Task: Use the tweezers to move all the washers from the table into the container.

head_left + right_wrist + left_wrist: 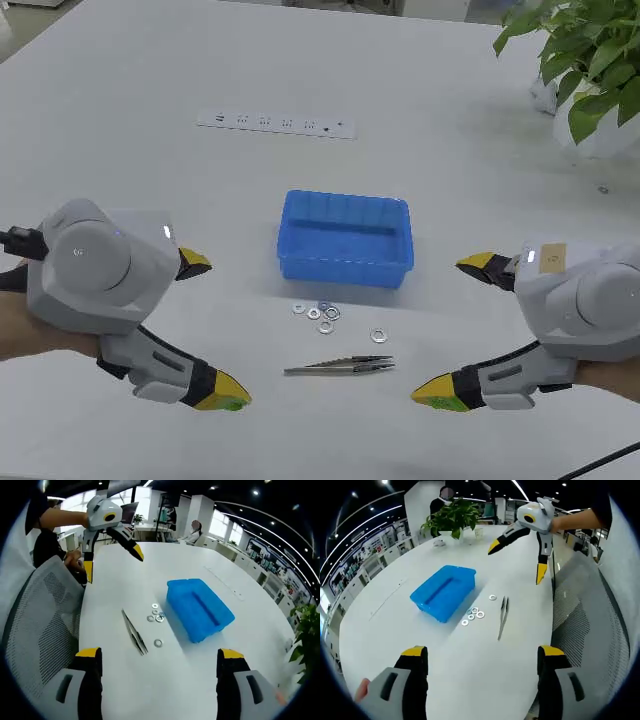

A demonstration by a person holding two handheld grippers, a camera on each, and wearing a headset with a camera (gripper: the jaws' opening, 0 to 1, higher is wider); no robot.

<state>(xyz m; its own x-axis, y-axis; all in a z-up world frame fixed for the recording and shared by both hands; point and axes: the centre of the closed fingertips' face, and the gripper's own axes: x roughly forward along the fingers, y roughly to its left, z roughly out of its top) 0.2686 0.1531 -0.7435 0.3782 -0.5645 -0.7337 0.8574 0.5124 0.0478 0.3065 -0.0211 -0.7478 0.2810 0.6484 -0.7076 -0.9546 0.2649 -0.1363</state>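
White table (150, 220): six washers (314, 314), one tweezers (338, 366), one container (345, 268)

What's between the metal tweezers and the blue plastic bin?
Small silver metal washers on the white tabletop, between the thin metal tweezers and the blue rectangular plastic bin, seen in the head view.

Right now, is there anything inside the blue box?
Nothing shows inside the blue container: its floor looks bare. Its near wall hides a strip of the floor in the head view. The washers lie on the table outside it, near the tweezers.
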